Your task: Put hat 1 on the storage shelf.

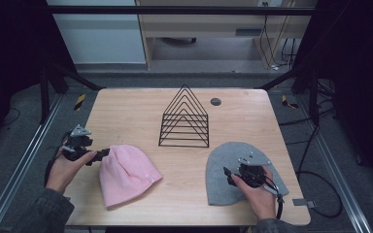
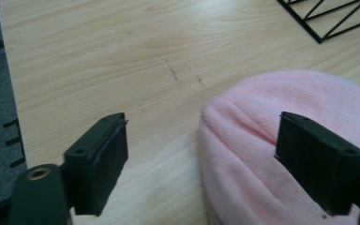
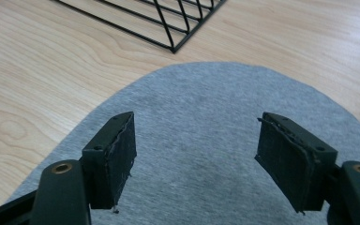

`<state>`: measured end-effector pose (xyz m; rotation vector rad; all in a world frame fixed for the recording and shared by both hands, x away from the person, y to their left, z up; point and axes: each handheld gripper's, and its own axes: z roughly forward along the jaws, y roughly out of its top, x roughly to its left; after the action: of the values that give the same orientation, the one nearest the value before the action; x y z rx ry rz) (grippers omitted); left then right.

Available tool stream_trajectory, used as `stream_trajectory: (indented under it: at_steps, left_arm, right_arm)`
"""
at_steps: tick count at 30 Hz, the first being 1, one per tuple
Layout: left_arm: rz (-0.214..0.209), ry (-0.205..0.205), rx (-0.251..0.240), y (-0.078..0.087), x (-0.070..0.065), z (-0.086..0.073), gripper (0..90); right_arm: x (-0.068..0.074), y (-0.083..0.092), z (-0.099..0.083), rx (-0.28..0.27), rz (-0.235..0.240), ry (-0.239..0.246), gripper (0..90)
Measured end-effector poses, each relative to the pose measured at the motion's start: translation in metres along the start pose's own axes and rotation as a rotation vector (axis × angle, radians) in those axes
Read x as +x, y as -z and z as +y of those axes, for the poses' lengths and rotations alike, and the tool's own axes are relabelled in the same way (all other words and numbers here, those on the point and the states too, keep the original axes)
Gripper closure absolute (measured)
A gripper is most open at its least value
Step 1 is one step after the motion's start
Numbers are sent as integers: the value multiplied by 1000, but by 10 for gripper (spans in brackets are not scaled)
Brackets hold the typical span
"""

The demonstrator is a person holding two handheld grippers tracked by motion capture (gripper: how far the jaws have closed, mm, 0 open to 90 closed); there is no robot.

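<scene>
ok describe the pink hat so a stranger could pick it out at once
Start at the black wire rack standing mid-table. Come toward the person's side and left of it, where the pink hat lies flat by the left gripper. The other hat, to the right, is grey.

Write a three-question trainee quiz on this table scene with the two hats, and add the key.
1. True or false: the left gripper has its jaws shut on the pink beanie.
2. Which hat lies under the right gripper? A. the pink beanie B. the grey beanie C. neither
3. Fill in: behind the two hats, near the middle of the table, stands a black wire ____.

Key:
1. False. In the left gripper view the jaws stand apart, one over bare wood and one over the beanie's edge.
2. B. The right gripper view shows open jaws above grey fabric.
3. rack, with triangular dividers.
</scene>
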<state>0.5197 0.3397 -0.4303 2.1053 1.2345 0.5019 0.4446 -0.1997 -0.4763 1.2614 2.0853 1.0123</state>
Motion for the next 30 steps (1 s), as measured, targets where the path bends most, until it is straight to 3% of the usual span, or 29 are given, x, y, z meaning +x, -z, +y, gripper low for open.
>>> stream_trajectory:
  at_steps: [1, 4, 7, 11, 14, 16, 19, 22, 23, 28, 30]
  left_arm:
    - [13, 1, 7, -2, 5, 3, 231]
    - [-5, 24, 15, -6, 9, 3, 271]
    - [1, -2, 33, -9, 6, 3, 275]
    - [10, 5, 31, -13, 5, 4, 281]
    - [-22, 44, 12, -17, 5, 6, 295]
    - [-16, 42, 1, -20, 2, 8, 320]
    - [-20, -1, 51, -28, -5, 7, 328]
    - [-27, 2, 65, -34, -7, 3, 335]
    - [-22, 8, 90, -39, -9, -1, 339]
    - [-33, -3, 142, -48, -13, -8, 394]
    - [-34, -7, 142, -47, -14, -8, 448]
  right_arm:
    - [0, 0, 1, 1, 2, -10, 277]
    - [-1, 1, 0, 1, -3, -22, 300]
    - [-1, 4, -1, 5, -8, -33, 332]
    - [-2, 7, -1, 4, -8, -54, 373]
    - [-3, 5, -2, 11, -2, -43, 390]
    - [-1, 3, -1, 15, 4, -40, 396]
    - [0, 2, -1, 24, 8, -34, 397]
    - [0, 2, -2, 24, 9, -36, 396]
    - [0, 2, -2, 28, 9, -38, 391]
    - [2, 1, -2, 34, 18, -33, 370]
    - [2, 0, -2, 38, 21, -26, 364]
